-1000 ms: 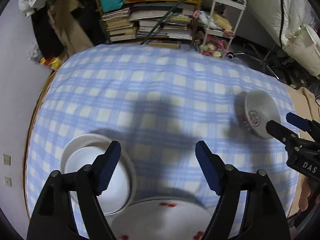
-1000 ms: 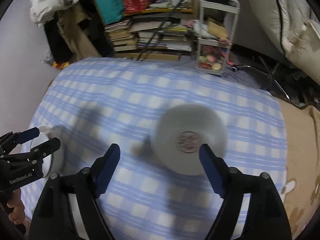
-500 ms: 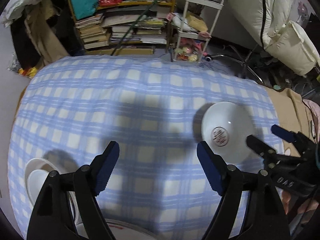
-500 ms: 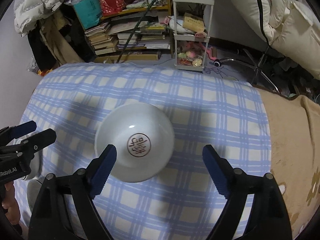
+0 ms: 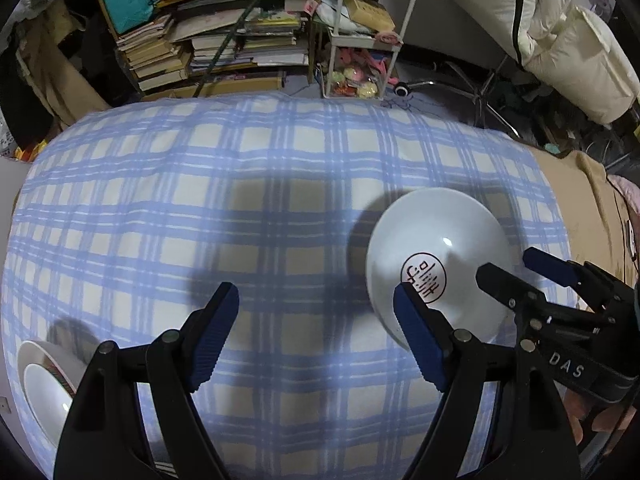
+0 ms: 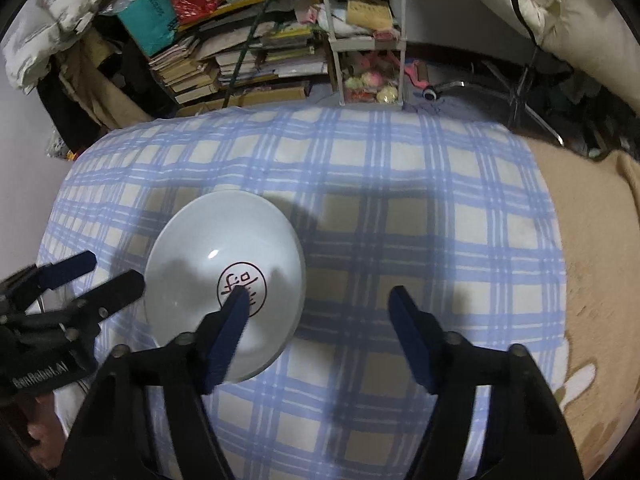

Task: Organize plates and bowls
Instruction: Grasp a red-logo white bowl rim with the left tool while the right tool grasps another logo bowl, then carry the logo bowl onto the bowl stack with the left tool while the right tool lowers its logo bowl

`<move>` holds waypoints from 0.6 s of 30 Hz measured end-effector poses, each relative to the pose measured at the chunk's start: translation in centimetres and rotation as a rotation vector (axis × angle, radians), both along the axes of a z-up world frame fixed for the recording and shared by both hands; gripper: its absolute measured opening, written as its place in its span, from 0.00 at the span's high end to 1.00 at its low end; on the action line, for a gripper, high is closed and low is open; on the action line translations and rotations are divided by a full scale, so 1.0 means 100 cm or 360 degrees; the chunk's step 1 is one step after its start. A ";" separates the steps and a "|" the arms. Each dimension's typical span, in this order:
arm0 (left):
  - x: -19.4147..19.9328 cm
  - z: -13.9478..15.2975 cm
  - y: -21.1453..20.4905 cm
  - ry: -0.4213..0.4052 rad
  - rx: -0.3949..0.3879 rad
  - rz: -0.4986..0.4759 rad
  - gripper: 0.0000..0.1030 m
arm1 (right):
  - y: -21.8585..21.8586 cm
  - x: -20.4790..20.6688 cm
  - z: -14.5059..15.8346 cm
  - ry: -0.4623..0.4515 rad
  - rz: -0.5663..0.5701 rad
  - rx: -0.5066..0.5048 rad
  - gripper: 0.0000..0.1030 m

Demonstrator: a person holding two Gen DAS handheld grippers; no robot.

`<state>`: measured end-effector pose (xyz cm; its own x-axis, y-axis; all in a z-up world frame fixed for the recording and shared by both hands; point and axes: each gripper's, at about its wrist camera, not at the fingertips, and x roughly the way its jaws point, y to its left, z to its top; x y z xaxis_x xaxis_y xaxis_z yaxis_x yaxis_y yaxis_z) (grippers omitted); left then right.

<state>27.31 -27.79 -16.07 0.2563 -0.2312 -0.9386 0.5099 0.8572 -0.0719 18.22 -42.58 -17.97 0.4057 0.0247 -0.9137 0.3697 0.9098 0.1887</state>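
Blue pads of my right gripper [image 6: 318, 320] stand wide apart, gripping nothing, one fingertip over the upturned white bowl [image 6: 224, 280] at centre-left; my left gripper [image 5: 316, 328] gapes equally empty; glazed and domed, that bowl could slip or skid on the soft checked cloth [image 6: 400, 200]; stacked dishes [image 5: 44, 384] wait lower left, both grippers crowding one bowl.

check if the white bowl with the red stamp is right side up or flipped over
Flipped over: the white bowl shows its domed underside and the red stamp on its base, rim down on the checked cloth.
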 end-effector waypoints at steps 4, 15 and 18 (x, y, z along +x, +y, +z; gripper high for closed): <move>0.000 -0.012 -0.008 0.0116 -0.0037 -0.0034 0.49 | -0.005 0.003 -0.010 0.0056 0.0002 0.0118 0.70; -0.002 -0.016 -0.022 0.0245 -0.0051 -0.0029 0.92 | 0.005 0.005 -0.014 0.0068 0.0024 0.0189 0.89; -0.006 -0.012 -0.018 0.0225 -0.0012 -0.0022 0.92 | 0.011 0.005 -0.010 0.0070 0.0029 0.0197 0.89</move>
<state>26.75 -29.63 -17.28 0.1186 -0.2412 -0.9632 0.5060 0.8493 -0.1504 18.67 -41.48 -19.00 0.3638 0.1456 -0.9200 0.3635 0.8872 0.2842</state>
